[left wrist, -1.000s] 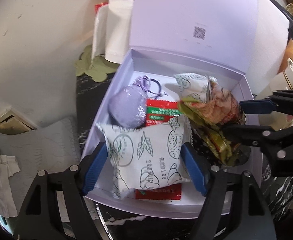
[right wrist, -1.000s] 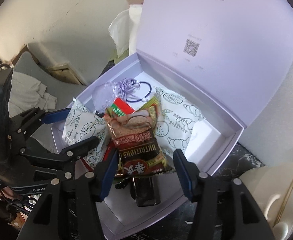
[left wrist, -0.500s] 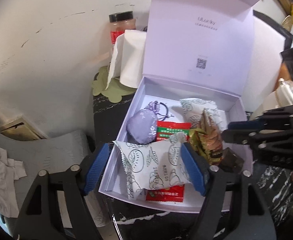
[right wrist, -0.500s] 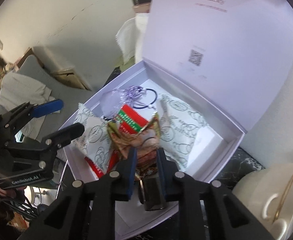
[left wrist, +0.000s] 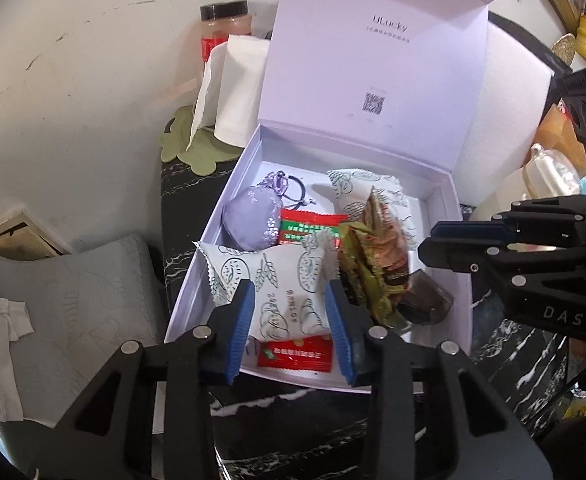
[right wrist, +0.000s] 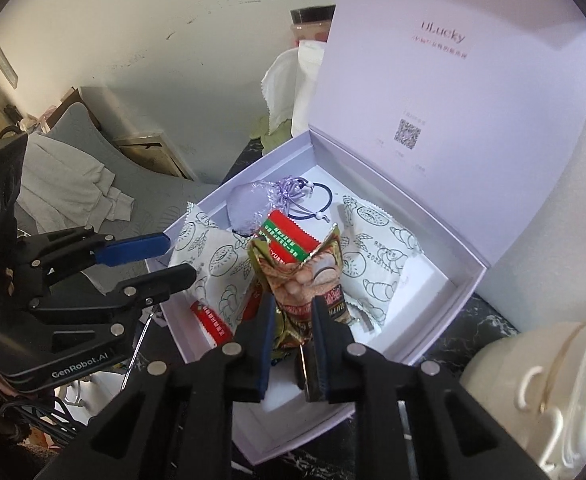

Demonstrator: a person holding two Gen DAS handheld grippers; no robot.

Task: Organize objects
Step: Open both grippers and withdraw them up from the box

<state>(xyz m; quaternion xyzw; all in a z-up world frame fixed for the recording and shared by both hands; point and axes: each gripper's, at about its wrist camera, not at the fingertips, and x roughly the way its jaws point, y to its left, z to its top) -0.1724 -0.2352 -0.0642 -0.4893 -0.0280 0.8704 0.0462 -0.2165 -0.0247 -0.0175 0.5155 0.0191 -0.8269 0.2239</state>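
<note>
1. Left wrist view: the left gripper (left wrist: 289, 320) has its blue pads on both sides of a white snack packet printed with green bread drawings (left wrist: 281, 280). Its jaws are closing, and the pads already press the packet's lower end. The packet lies at the near edge of the open lilac cardboard gift box (left wrist: 459, 240), over a small red sachet (left wrist: 295, 354).
2. The right gripper (right wrist: 291, 320) is closed tight on a brown and gold foil snack bag (right wrist: 309, 280), which stands upright above the middle of the box.
3. I judge that the step is to lift both snacks out of the box.
4. To do it well, let the left jaws finish closing before any pull, because the soft packet may slip.
5. Raise both hands straight up, so the bags do not drag the second red sachet (left wrist: 309, 226) or the lilac drawstring pouch (left wrist: 249, 220).
6. Keep the two grippers apart, and away from the upright lid (right wrist: 453, 80).
</note>
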